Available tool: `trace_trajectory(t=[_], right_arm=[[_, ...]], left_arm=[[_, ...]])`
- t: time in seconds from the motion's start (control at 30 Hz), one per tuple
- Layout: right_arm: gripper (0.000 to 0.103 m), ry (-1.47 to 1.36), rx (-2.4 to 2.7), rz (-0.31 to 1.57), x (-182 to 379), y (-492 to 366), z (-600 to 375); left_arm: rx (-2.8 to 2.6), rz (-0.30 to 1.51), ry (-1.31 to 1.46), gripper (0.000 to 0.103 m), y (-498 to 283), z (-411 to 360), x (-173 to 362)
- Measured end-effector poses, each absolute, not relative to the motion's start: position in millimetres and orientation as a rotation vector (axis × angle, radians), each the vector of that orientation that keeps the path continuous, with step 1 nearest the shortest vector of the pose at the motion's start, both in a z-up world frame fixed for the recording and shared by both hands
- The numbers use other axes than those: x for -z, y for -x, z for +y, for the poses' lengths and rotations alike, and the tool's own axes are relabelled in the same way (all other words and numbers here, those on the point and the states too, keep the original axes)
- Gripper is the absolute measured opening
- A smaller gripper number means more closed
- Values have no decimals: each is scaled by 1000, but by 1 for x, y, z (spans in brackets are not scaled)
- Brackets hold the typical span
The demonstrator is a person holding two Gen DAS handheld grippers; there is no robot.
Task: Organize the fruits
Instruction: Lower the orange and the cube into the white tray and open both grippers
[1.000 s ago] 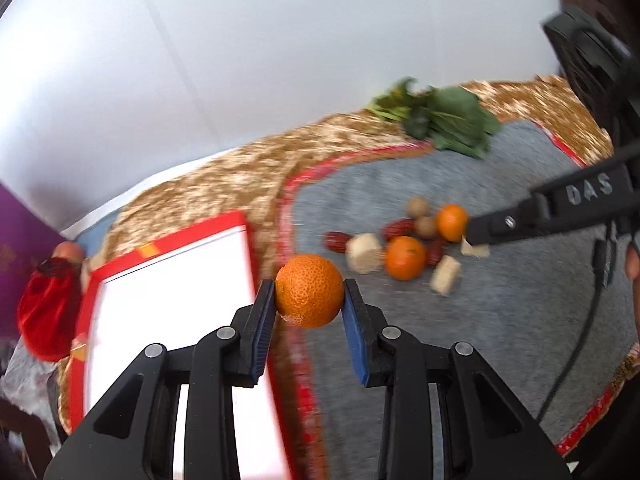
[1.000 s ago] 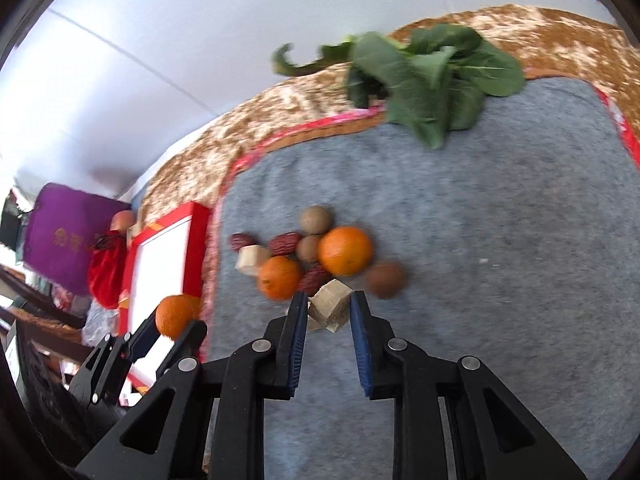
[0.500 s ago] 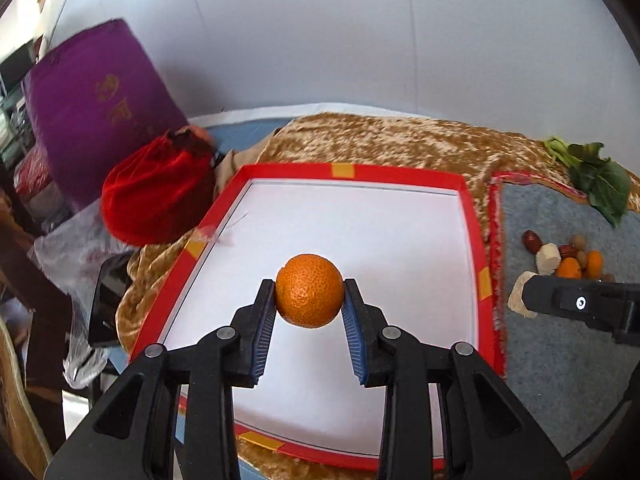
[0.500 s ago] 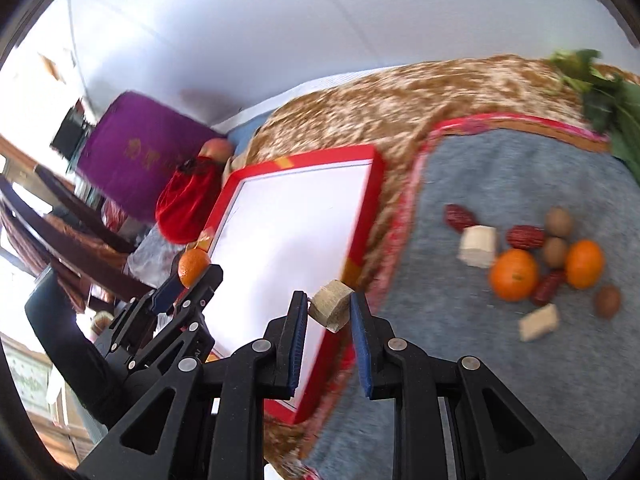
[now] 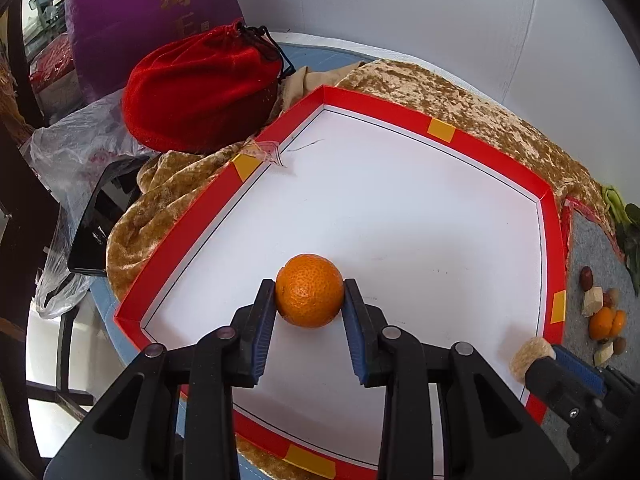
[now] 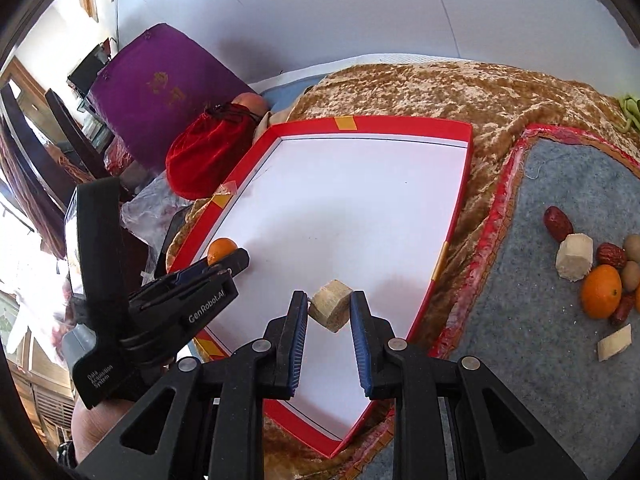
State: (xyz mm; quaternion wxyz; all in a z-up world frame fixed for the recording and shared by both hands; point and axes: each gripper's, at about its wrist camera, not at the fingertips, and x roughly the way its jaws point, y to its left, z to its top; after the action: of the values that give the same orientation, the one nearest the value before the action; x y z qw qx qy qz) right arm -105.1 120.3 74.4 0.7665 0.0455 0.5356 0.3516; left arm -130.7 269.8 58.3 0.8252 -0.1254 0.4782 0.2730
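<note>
Both grips carry loads over the tray [image 5: 404, 106] for sorting: left gripper [image 5: 309, 300] pinches an orange [image 5: 309, 290], right gripper [image 6: 329, 312] seemingly clamps a chunk [image 6: 330, 306].

Looks like a lived-in home, a sitting or dining room. Shown by a table draped in gold crushed-velvet cloth [image 6: 460, 92] with a grey felt mat [image 6: 560, 360] at its right side, a purple embroidered cushion [image 6: 160, 84] and a red velvet drawstring pouch [image 5: 200, 92] past the left edge, dark wooden chairs [image 6: 36, 168], a crumpled plastic bag [image 5: 76, 152], and plain white walls [image 6: 360, 8].
</note>
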Motion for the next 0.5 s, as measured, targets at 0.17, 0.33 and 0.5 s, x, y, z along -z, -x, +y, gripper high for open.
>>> trace_trajectory(t=[0.17, 0.33, 0.5], right_arm=[[22, -40, -781, 1148, -69, 114, 131], [22, -8, -779, 1141, -67, 116, 134], [22, -2, -773, 1139, -67, 114, 134]], left_arm=[[-593, 1014, 284, 31, 131, 272, -56], [-598, 1009, 278, 31, 131, 273, -56], [-603, 1008, 269, 31, 130, 274, -57]])
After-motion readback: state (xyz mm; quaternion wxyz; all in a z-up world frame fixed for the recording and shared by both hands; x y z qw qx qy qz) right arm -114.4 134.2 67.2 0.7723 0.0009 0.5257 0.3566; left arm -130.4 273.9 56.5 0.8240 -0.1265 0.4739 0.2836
